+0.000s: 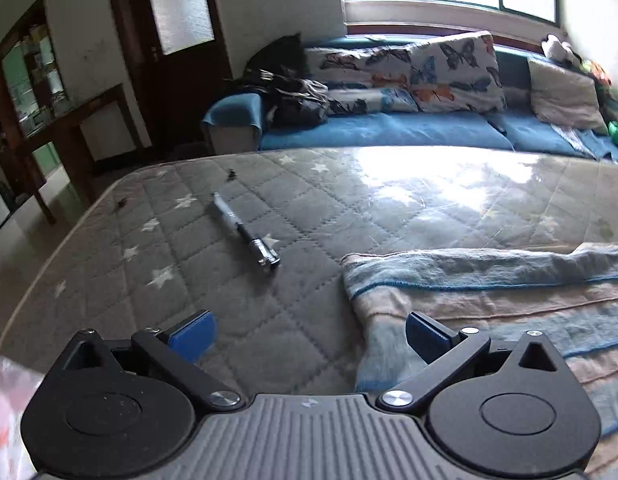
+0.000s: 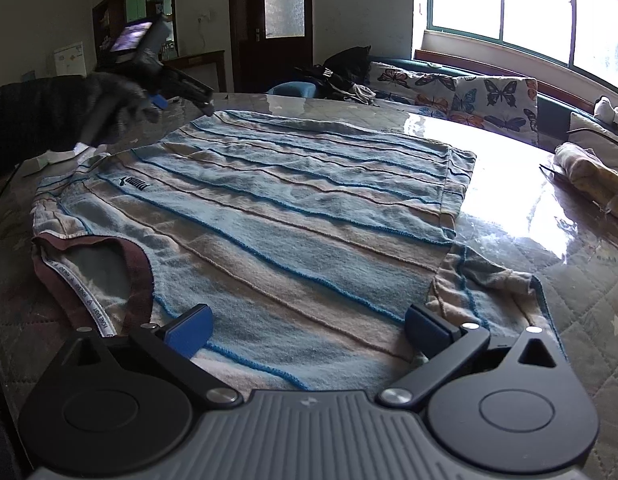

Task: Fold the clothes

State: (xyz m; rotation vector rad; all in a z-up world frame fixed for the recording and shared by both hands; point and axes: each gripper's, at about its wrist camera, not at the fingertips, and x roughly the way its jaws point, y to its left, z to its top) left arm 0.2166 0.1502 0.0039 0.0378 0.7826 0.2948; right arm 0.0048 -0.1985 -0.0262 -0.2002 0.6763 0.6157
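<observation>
Right wrist view has the right gripper (image 2: 307, 334) spread wide and empty above the striped shirt (image 2: 269, 216), which lies flat on the quilted table (image 2: 569, 280), collar (image 2: 109, 280) at 9 o'clock and a sleeve (image 2: 489, 280) at 3. Left gripper (image 1: 311, 338) is likewise wide and empty, over the shirt's edge (image 1: 489, 300), with a pen (image 1: 245, 230) at 11 o'clock.

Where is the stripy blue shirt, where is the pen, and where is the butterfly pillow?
Blue-and-beige striped T-shirt (image 2: 269, 208): right wrist view, on the middle of its front.
Black-and-silver pen (image 1: 245, 232): left wrist view, on its barrel.
White butterfly-print pillow (image 1: 457, 72): left wrist view, on its printed face.
</observation>
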